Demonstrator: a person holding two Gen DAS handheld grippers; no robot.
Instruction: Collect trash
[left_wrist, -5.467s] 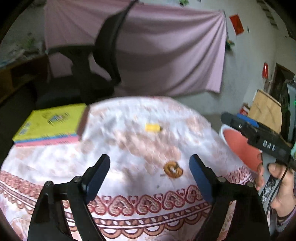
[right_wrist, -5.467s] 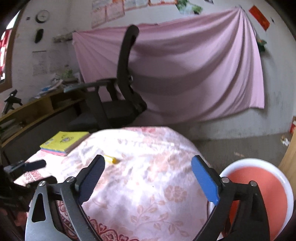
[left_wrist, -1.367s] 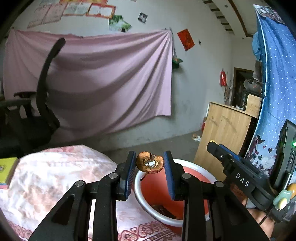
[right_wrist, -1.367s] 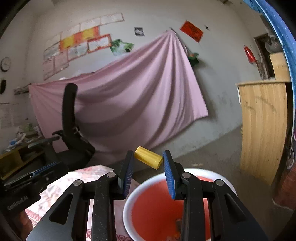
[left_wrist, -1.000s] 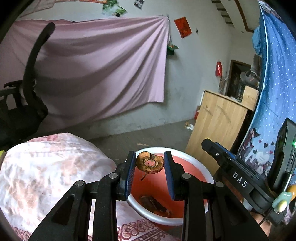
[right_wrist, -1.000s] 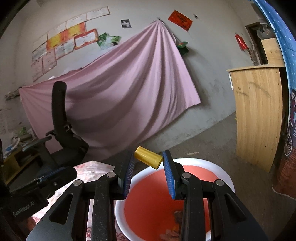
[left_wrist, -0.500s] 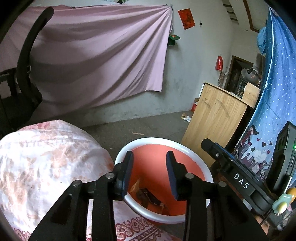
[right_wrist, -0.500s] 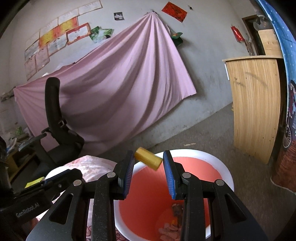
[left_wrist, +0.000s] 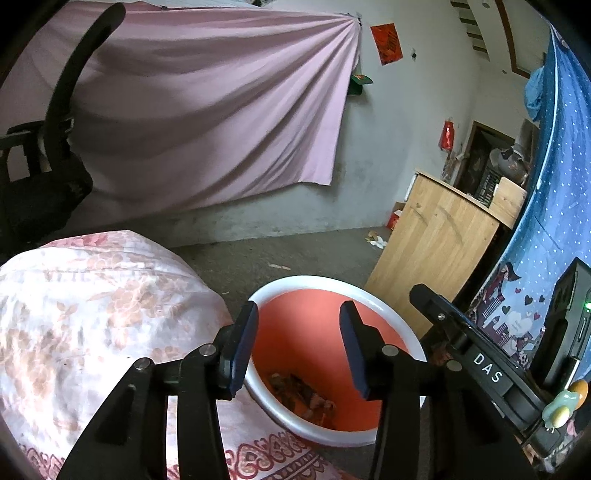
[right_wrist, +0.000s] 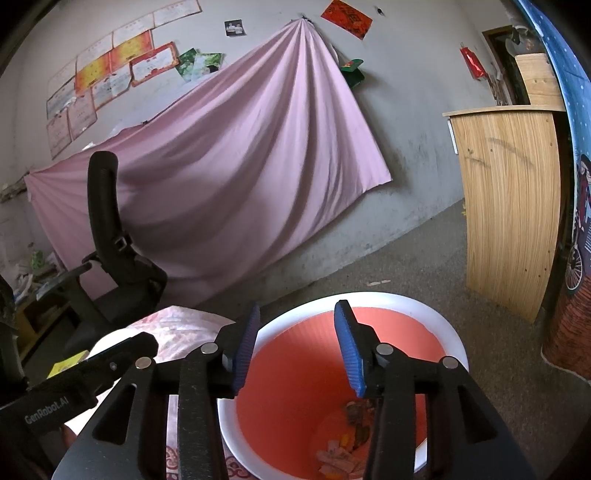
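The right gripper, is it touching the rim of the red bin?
Apart. In the right wrist view the right gripper, jaws opening and empty, hangs above the bin; its fingers clear the white rim.

My gripper (right_wrist: 297, 343) hangs over the bin (right_wrist: 436, 325), jaws opening with nothing between them. Trash (right_wrist: 347, 446) lies at the bin's bottom, below my right finger. The other gripper (right_wrist: 85, 380) juts in left of my fingers, over the table (right_wrist: 177, 325).
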